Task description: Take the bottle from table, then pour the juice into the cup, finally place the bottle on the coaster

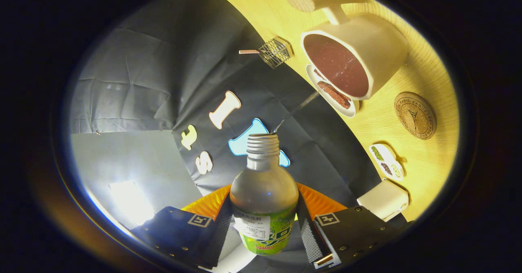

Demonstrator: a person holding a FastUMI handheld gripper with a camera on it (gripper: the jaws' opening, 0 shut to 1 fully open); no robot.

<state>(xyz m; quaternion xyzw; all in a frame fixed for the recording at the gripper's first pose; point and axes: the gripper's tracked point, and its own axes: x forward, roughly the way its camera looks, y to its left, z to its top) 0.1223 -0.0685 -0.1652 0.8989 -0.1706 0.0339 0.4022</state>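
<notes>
Our hand-held gripper (pixel 264 224) is closed on the bottle (pixel 264 201), both fingers pressing its sides, its long axis running straight ahead along them. The open neck points toward the cup (pixel 359 56) — tilted, a thin stream arcing toward its rim. The coaster (pixel 415 115) lies on the table (pixel 408 150) just beside the cup — our next target, we judge.

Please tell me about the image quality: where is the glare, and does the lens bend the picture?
Gripper view: strong white glare on the grey panel beside the tongs, which are shut on the bottle; fisheye lens curves the table edge and tilts the scene; cup and coaster stay fairly sharp; the thin poured stream looks faint.
</notes>
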